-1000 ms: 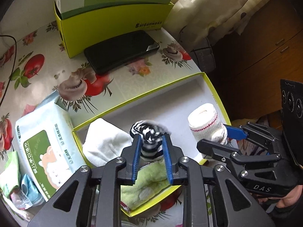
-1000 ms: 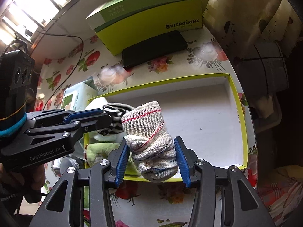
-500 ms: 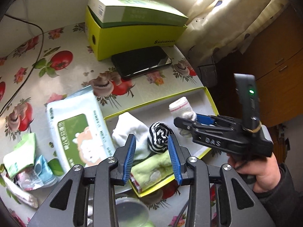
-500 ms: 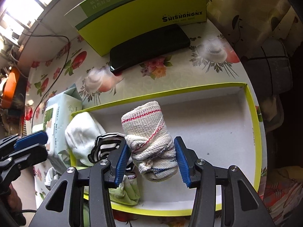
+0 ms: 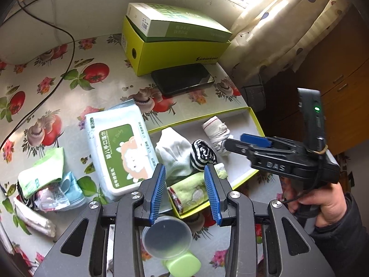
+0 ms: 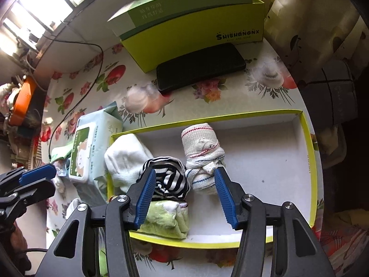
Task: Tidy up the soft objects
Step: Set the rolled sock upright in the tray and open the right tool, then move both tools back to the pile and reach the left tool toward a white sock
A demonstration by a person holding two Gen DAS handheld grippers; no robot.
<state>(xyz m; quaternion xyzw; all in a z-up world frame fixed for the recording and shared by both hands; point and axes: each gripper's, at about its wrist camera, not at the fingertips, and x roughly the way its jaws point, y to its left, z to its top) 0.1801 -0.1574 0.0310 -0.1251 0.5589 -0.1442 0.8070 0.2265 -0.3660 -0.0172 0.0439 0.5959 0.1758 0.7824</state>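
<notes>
A shallow yellow-rimmed box (image 6: pixel 309 143) (image 5: pixel 254 120) holds a white sock (image 6: pixel 125 159) (image 5: pixel 173 149), a black-and-white striped roll (image 6: pixel 169 180) (image 5: pixel 203 153), a cream roll with red stripes (image 6: pixel 201 152) (image 5: pixel 216 130) and a green towel roll (image 6: pixel 166 219) (image 5: pixel 191 191). My right gripper (image 6: pixel 184 196) is open and empty, just behind the cream roll. My left gripper (image 5: pixel 185 195) is open and empty, pulled back above the box's near corner. More soft items (image 5: pixel 43 180) lie in a pile at the left.
A wet-wipes pack (image 5: pixel 117 152) lies left of the box. A black phone (image 6: pixel 200 67) and a green-yellow carton (image 6: pixel 193 23) sit at the back. A clear cup (image 5: pixel 167 237) and green lid (image 5: pixel 184 264) are under my left gripper. A cable (image 5: pixel 46 87) crosses the table.
My right gripper opened and let the cream roll down into the box beside the striped roll. My left gripper drew back and up, away from the box.
</notes>
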